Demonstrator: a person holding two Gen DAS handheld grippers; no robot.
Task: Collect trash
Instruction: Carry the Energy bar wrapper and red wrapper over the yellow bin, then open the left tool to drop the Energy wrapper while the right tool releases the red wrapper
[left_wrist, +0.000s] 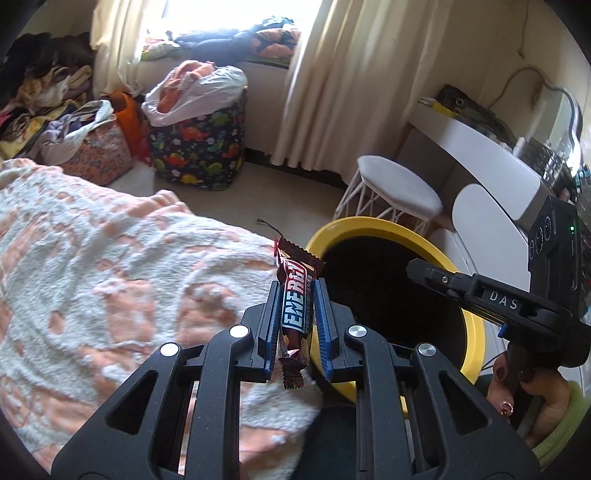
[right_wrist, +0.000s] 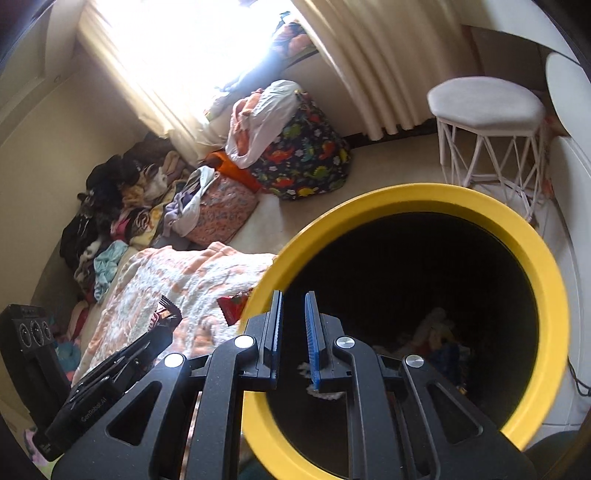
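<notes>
The left gripper (left_wrist: 295, 317) squeezes a candy wrapper (left_wrist: 295, 302) beside the yellow bin (left_wrist: 471, 325), ready to drop it in. The right gripper (right_wrist: 293, 336) hangs over the bin, nearly closed and holding nothing.

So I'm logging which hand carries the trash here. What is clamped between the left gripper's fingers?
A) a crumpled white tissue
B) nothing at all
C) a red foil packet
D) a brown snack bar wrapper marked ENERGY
D: in the left wrist view the left gripper is shut on the brown ENERGY bar wrapper, its blue pads pressing both sides, beside the yellow-rimmed trash bin.
</notes>
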